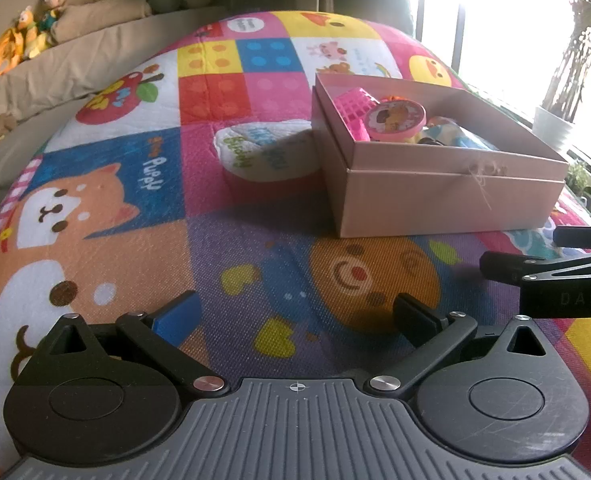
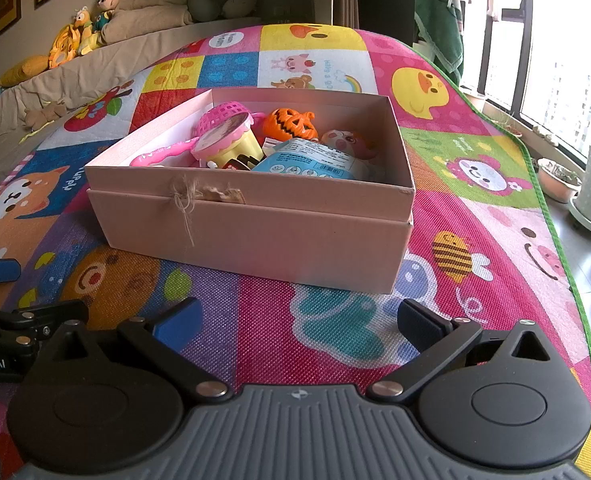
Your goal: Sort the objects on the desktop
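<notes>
Looks like the sorting is nearly wrapped up. Most of the toys are already piled in the open pink cardboard box (image 2: 251,216): an orange plastic jack-o'-lantern (image 2: 291,123), a pink-lidded yellow tub (image 2: 227,144), a pink mesh basket (image 2: 223,117) and a blue printed packet (image 2: 307,162) can be made out inside.

Only one item is seen left out: a folded white diaper with green lettering (image 1: 267,152), lying on the colourful cartoon play mat (image 1: 135,184) ahead of the left gripper (image 1: 295,316), touching or just beside the box's left wall.

Both claws are spread wide with nothing held; the right gripper (image 2: 299,320) is parked just short of the box's front wall.

Next, the diaper would probably be approached by the left claw, lifted over the rim and dropped in. Plenty of bare mat is available ahead of the left claw; the box wall crowding the diaper's right side is the thing to be watched.
</notes>
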`<state>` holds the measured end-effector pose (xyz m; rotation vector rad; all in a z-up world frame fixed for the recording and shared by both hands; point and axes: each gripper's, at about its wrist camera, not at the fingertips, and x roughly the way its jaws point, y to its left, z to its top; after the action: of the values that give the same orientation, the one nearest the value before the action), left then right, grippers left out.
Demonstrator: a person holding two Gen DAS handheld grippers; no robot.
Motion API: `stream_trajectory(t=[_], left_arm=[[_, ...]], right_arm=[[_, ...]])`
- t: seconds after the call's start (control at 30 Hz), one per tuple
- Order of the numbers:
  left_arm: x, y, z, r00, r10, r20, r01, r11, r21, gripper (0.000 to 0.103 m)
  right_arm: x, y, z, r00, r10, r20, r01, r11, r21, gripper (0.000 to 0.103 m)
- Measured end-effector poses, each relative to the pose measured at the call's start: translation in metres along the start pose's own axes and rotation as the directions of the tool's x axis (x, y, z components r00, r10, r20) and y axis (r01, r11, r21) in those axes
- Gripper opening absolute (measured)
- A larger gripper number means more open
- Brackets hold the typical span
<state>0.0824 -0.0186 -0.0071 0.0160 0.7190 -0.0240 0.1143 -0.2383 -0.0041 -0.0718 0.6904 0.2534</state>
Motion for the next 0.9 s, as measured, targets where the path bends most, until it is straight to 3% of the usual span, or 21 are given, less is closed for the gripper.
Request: stream_trajectory(t=[0.9], left_arm=[[0.0003, -0.0009, 0.0004, 1.0, 0.002, 0.0, -0.002, 1.0, 0.0, 0.103]], right_arm=[[0.0004, -0.0001, 0.0011, 1.0, 0.0, 0.0, 0.0, 1.0, 0.0, 0.103]])
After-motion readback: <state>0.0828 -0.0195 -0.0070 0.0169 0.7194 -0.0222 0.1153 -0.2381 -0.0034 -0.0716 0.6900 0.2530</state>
